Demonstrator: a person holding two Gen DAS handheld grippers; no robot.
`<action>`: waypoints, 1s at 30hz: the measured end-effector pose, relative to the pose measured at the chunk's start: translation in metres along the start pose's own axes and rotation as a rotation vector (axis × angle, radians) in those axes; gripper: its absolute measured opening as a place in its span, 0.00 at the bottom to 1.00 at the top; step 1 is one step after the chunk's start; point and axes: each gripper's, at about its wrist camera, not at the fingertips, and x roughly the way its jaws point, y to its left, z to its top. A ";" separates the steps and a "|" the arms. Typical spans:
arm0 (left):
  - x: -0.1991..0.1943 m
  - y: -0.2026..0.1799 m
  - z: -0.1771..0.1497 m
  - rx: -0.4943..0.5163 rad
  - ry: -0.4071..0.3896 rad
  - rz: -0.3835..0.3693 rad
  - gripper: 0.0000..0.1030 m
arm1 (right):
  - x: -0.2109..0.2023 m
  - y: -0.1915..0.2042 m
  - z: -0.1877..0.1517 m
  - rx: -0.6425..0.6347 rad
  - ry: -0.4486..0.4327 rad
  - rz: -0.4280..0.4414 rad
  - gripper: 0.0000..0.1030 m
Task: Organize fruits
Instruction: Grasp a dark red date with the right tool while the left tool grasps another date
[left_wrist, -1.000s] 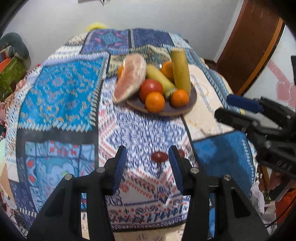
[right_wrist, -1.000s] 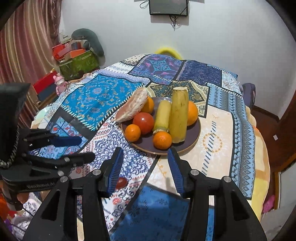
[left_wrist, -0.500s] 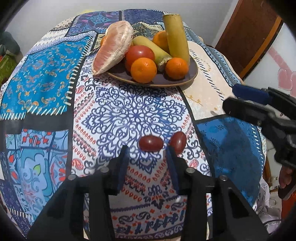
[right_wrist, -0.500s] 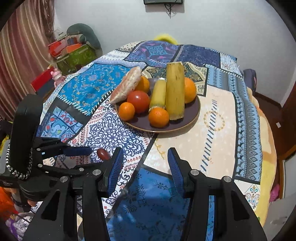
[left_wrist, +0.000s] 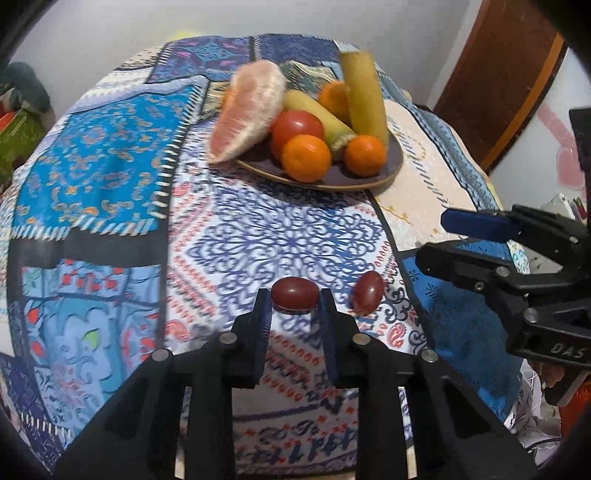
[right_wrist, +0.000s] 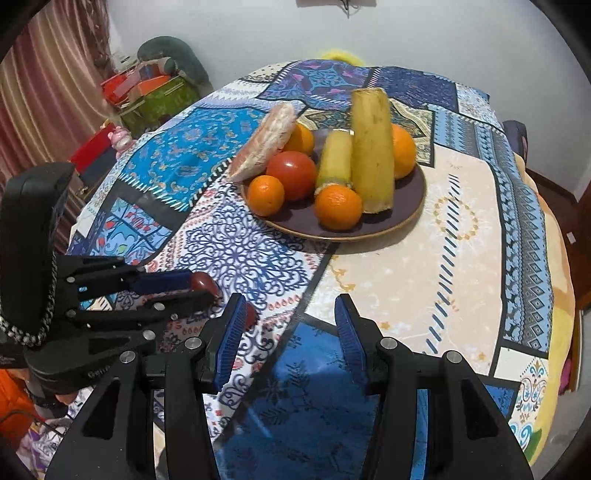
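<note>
**Left gripper's got one of the red fruits**

Left gripper (left_wrist: 294, 300) is pinching a small dark red fruit (left_wrist: 294, 294) between its fingertips, just over the patchwork tablecloth (left_wrist: 280, 236). Second red fruit (left_wrist: 364, 292) lies just right of it. Right gripper (right_wrist: 288, 317) hangs spread apart, holding nothing, near the plate (right_wrist: 413, 206).

Between the matt black plastic fingers of the left gripper (left_wrist: 294, 301) sits a smooth, glossy dark-red fruit (left_wrist: 294, 293), with a second glossy one (left_wrist: 363, 292) just right of it. Ahead lies a printed patchwork cloth (left_wrist: 280, 236), matt and woven. Farther ahead, the dark plate (left_wrist: 391, 164) looks smooth with a faint sheen; the pomelo segment (left_wrist: 247, 110) on it is rough and fibrous, and the oranges (left_wrist: 306, 158) finely dimpled.
</note>
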 end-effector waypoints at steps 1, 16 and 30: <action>-0.005 0.005 0.000 -0.010 -0.008 0.002 0.24 | 0.000 0.002 0.000 -0.005 -0.001 0.000 0.45; -0.029 0.017 -0.005 -0.046 -0.056 -0.001 0.24 | 0.033 0.034 -0.009 -0.074 0.082 0.019 0.38; -0.024 0.007 0.005 -0.028 -0.057 -0.007 0.24 | 0.022 0.025 -0.008 -0.041 0.029 0.039 0.24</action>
